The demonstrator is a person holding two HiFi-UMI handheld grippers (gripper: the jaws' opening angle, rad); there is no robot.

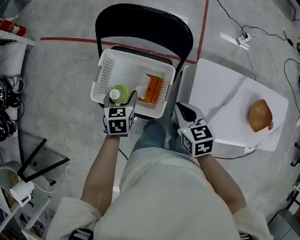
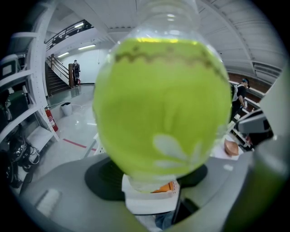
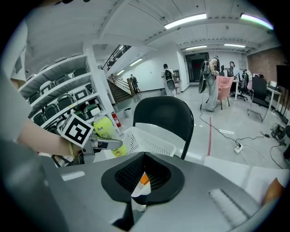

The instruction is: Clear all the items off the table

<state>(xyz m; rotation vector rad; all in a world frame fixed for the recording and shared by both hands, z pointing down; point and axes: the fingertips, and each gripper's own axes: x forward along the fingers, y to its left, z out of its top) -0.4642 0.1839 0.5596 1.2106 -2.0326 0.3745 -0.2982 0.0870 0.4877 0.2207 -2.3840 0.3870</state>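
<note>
A bottle of yellow-green drink (image 1: 119, 93) is clamped between the jaws of my left gripper (image 1: 121, 97), over the near left edge of the white basket (image 1: 106, 69). In the left gripper view the bottle (image 2: 163, 108) fills most of the picture. The basket stands on a black chair (image 1: 146, 22) and holds an orange packet (image 1: 153, 89). My right gripper (image 1: 183, 113) is shut and empty, hanging by the left edge of the white table (image 1: 224, 105). A brown rounded item (image 1: 260, 115) lies on the table's right part. The right gripper view shows the bottle (image 3: 103, 127) beside the basket (image 3: 149, 142).
Shelving with gear runs along the left, with a red fire extinguisher (image 1: 10, 28) by it. Cables and a power strip (image 1: 243, 40) lie on the floor behind the table. A red line (image 1: 67, 39) marks the floor. A stand with black legs (image 1: 32, 167) is at the lower left.
</note>
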